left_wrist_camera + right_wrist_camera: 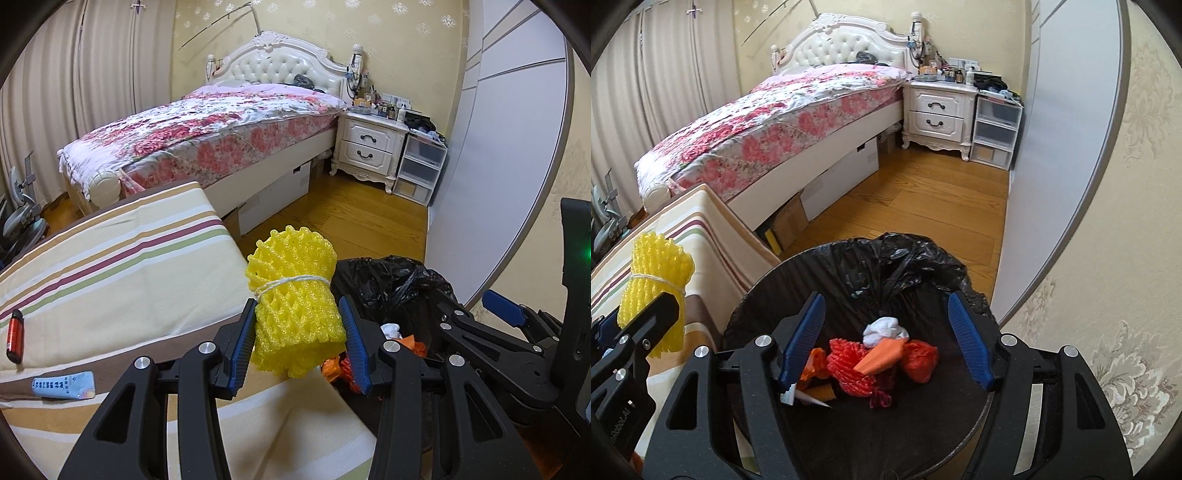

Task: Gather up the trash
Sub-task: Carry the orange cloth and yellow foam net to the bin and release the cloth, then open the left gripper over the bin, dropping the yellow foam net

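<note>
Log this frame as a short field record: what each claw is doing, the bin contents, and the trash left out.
left claw: shut on yellow foam net roll, beside the bin
right claw: open, empty, above the bin
bin: black liner; orange net, white wad, orange scraps
left on striped cushion: red lighter, blue wrapper

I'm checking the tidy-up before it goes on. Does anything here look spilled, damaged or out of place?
Nothing is spilled or damaged. Two bits lie loose on the striped cushion: a red lighter and a small blue packet. The yellow foam net sits in the left gripper, beside the black-lined trash bin, not yet over it.
</note>
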